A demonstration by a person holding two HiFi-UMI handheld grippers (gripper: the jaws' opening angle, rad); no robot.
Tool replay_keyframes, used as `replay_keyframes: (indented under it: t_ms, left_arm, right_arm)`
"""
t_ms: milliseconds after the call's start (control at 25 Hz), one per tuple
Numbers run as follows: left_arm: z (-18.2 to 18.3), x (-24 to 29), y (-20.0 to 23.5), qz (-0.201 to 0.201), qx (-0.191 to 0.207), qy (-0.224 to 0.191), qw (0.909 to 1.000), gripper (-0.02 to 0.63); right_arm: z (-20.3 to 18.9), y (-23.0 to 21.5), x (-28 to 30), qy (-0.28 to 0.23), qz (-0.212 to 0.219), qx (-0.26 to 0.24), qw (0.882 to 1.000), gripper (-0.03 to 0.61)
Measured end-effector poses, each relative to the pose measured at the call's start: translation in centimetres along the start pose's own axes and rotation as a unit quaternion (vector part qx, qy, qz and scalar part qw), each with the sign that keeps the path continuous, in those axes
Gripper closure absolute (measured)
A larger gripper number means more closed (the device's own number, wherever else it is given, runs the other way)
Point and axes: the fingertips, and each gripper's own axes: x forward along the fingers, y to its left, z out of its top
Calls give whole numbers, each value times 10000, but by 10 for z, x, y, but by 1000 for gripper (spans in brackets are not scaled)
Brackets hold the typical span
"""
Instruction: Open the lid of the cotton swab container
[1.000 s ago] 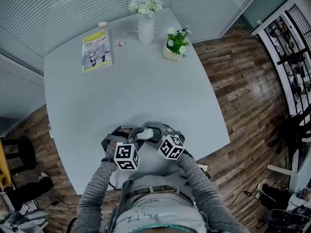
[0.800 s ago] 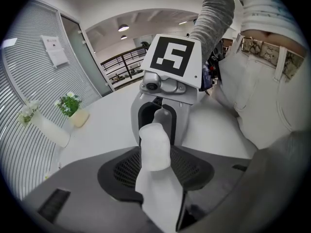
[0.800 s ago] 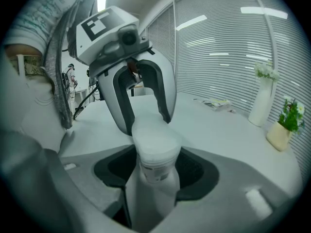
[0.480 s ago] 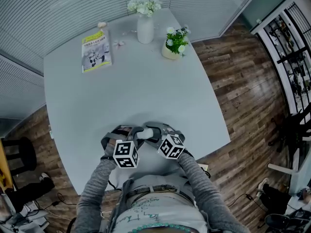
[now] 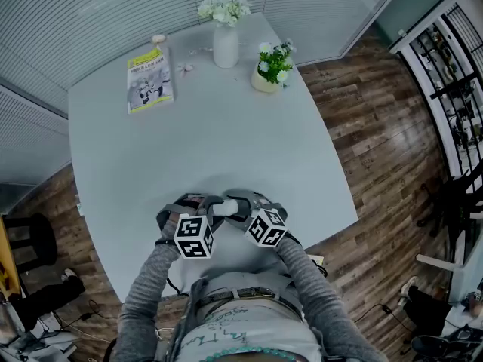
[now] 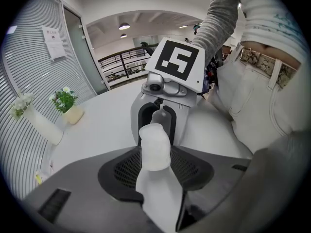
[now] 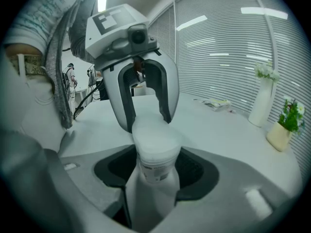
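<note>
Container (image 7: 154, 152), lid (image 7: 156, 132) on, is held at the near edge of the table (image 5: 226, 127); right gripper (image 6: 156, 123) clamps its labelled body; left gripper (image 7: 148, 116), jaws wide, clasps the lid end; label (image 7: 155, 171) print too small to read.

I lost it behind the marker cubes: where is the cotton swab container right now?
In the head view, the cotton swab container is held between the left gripper and right gripper, over the table's near side.
</note>
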Motion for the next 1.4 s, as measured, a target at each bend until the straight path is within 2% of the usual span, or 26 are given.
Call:
replay_keyframes:
  t_ms: [1400]
  left_arm:
    - [2,-5,0,-951,-400,-311,9942,440]
  right_arm:
    - [-1,1,1,-23,28,-44,10000,335]
